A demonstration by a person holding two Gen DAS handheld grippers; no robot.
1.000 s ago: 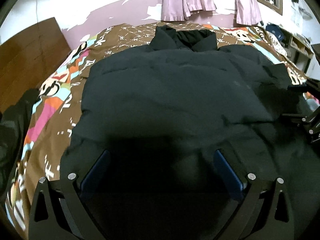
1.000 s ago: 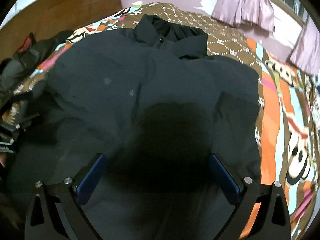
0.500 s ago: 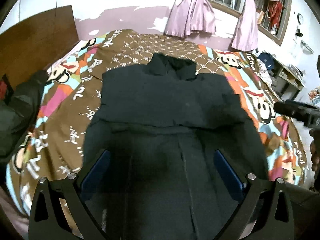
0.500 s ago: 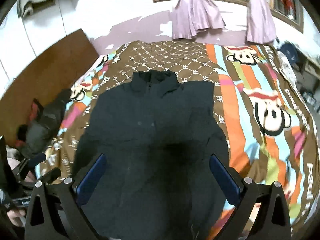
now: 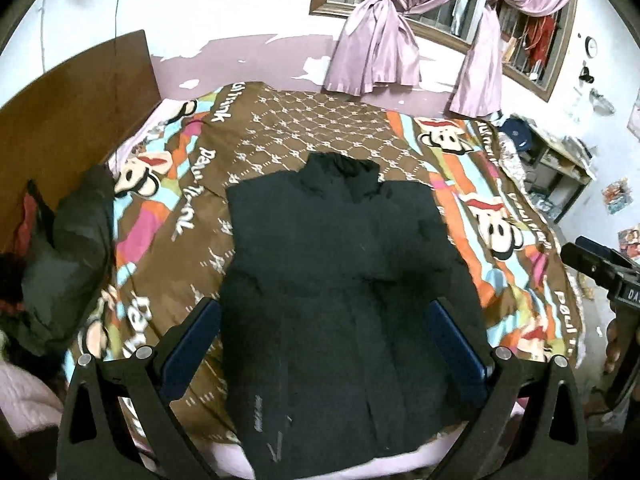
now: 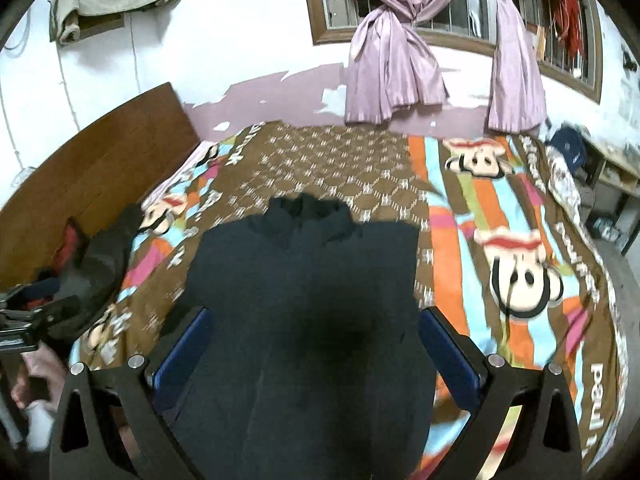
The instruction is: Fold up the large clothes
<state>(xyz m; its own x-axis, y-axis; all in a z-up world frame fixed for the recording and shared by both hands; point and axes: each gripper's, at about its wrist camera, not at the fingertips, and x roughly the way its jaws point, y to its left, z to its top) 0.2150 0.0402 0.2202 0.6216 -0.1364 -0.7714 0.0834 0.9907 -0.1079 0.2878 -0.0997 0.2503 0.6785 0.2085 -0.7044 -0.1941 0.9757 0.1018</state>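
Bedroom, white and pink peeling wall, barred window with tied pink curtains [image 5: 376, 52], wooden headboard [image 5: 76, 96] on the left. Bed [image 5: 320, 120] fills both views, brown cartoon-print cover. Black coat [image 5: 340, 264] lies flat down the bed's middle, collar toward the far edge, hem hanging over the near edge. Sleeves look already folded in, so the outline is a long rectangle; faint centre seam, small pale mark near the hem. Dark clothes pile [image 5: 68, 256] sits at the bed's left edge by the headboard.

Coat looks padded, soft, bulky, probably fairly heavy and springy, so folds may puff back up. Shell likely a bit slick. Best hold judged to be the two hem corners at the near edge, pinching deep through the padding, then carrying them toward the collar.

Left gripper [image 5: 324, 344] spread wide, empty, hovering above the coat's lower half. Right gripper [image 6: 312, 350] also wide apart, empty, above the same area.
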